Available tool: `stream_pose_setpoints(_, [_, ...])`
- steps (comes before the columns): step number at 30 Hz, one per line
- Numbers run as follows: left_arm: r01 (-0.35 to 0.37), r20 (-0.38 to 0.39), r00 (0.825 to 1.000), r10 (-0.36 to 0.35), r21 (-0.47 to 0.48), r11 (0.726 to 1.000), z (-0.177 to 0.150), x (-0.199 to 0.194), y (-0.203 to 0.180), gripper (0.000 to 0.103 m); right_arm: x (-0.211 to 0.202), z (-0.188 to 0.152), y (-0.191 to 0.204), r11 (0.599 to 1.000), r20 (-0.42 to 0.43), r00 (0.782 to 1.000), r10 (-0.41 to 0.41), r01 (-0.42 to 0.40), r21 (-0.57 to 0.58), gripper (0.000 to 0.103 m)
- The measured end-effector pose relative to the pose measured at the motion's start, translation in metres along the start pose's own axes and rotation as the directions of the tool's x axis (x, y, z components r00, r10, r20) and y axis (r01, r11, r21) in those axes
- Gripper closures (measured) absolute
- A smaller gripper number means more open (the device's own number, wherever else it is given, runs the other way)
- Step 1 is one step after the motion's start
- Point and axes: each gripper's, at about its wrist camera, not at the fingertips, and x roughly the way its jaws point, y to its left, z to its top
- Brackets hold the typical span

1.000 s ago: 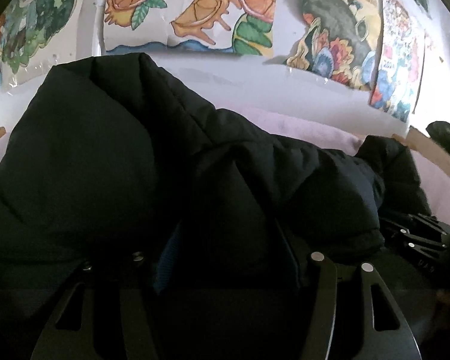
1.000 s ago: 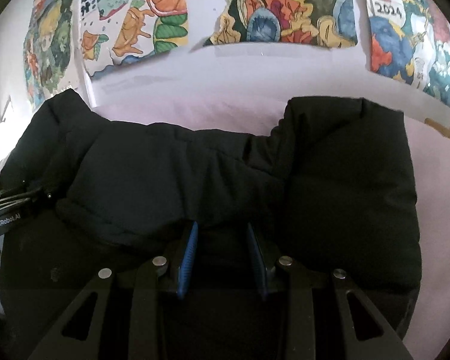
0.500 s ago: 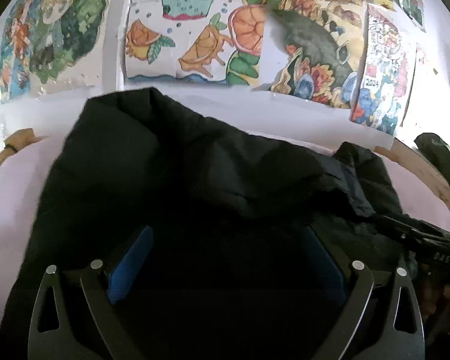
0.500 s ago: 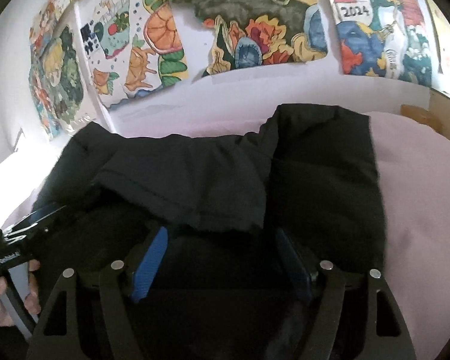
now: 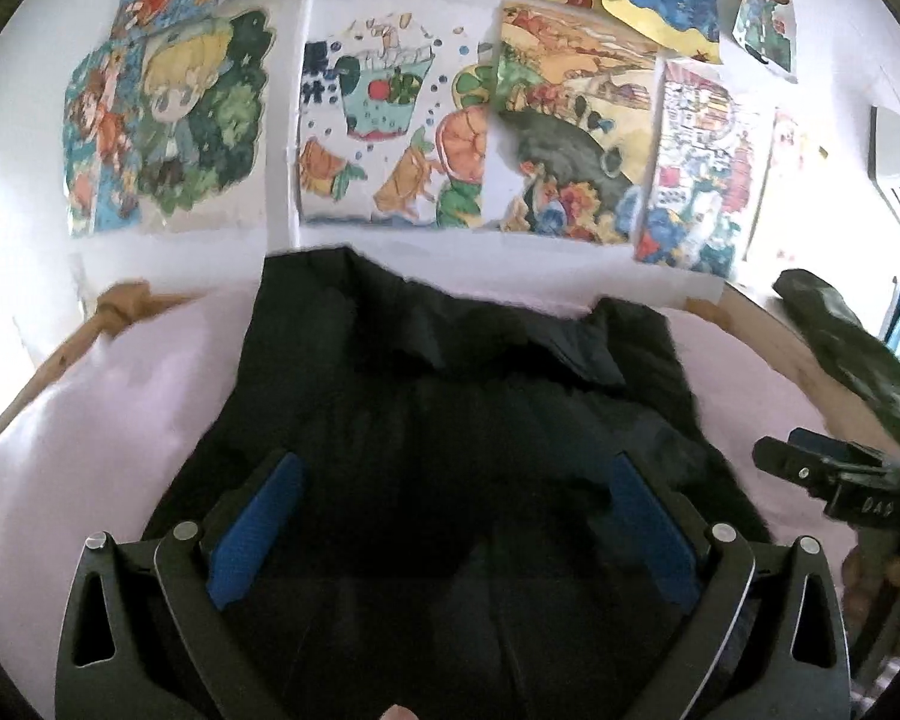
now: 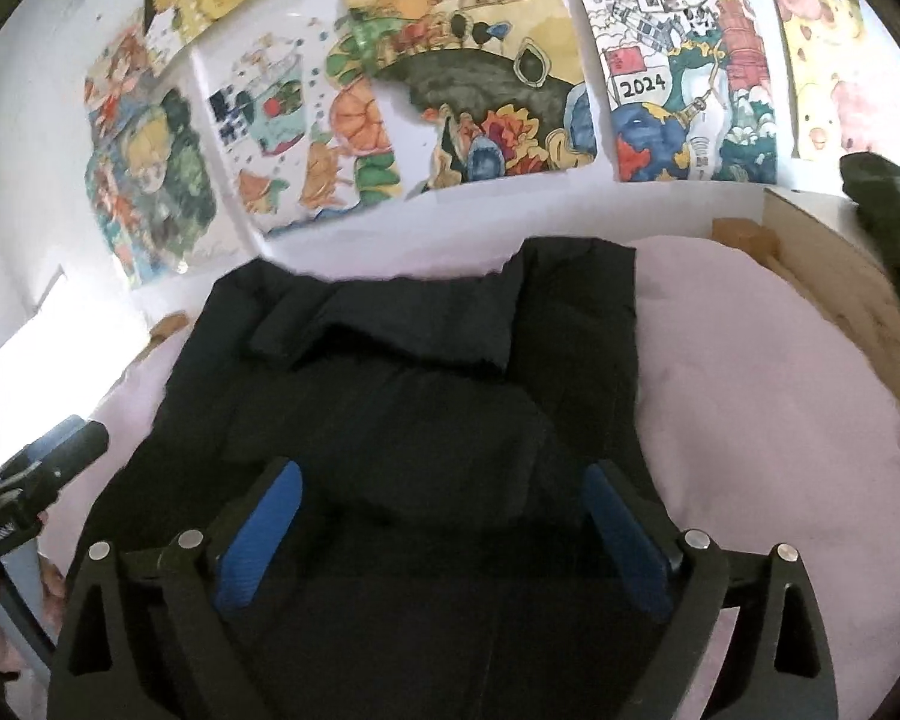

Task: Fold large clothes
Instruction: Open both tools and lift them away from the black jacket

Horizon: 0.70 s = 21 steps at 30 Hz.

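Black jacket [image 5: 450, 420] on pink bedding [image 5: 120, 408]

Black padded jacket [image 6: 426, 396] lies folded flat on pink bedding [image 6: 768, 408].

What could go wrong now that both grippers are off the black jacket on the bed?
The puffy black jacket may spring open, since the left gripper and the opening right gripper press nothing. Its far edge lies near the wall, so a push there could bunch it. The dark garment could get caught.
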Motion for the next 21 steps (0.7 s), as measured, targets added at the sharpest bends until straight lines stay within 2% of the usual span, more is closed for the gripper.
stream_pose_setpoints(3, [0.078, 0.019, 0.997, -0.077, -0.062, 0.995, -0.015, -0.051, -0.001, 0.002, -0.043, -0.021, 0.024, 0.996, -0.012, 0.999, -0.045, 0.044, -0.083, 0.000])
stream_pose_setpoints(6, [0.095, -0.041, 0.994, -0.100, -0.098, 0.991, -0.030, -0.093, -0.004, 0.002, -0.075, -0.039, 0.047, 0.983, -0.035, 0.996, -0.078, 0.071, -0.171, 0.000])
stream_pose_setpoints(8, [0.083, -0.032, 0.996, -0.086, -0.084, 0.993, -0.036, -0.121, -0.007, 0.002, -0.107, -0.051, 0.062, 0.973, -0.020, 0.998, -0.062, 0.056, -0.224, 0.000])
stream_pose_setpoints(12, [0.040, 0.006, 0.999, -0.039, -0.024, 0.999, -0.052, -0.173, -0.016, 0.002, -0.157, -0.072, 0.082, 0.966, 0.017, 1.000, -0.014, 0.018, -0.258, 0.000])
stream_pose_setpoints(15, [0.028, -0.002, 1.000, -0.028, 0.012, 1.000, -0.065, -0.195, -0.022, 0.002, -0.188, -0.090, 0.091, 0.962, 0.022, 1.000, 0.004, 0.002, -0.273, 0.000])
stream_pose_setpoints(21, [0.008, 0.035, 0.999, -0.010, 0.046, 0.999, -0.094, -0.227, -0.023, 0.002, -0.230, -0.135, 0.105, 0.950, 0.076, 0.997, -0.012, 0.035, -0.309, 0.000])
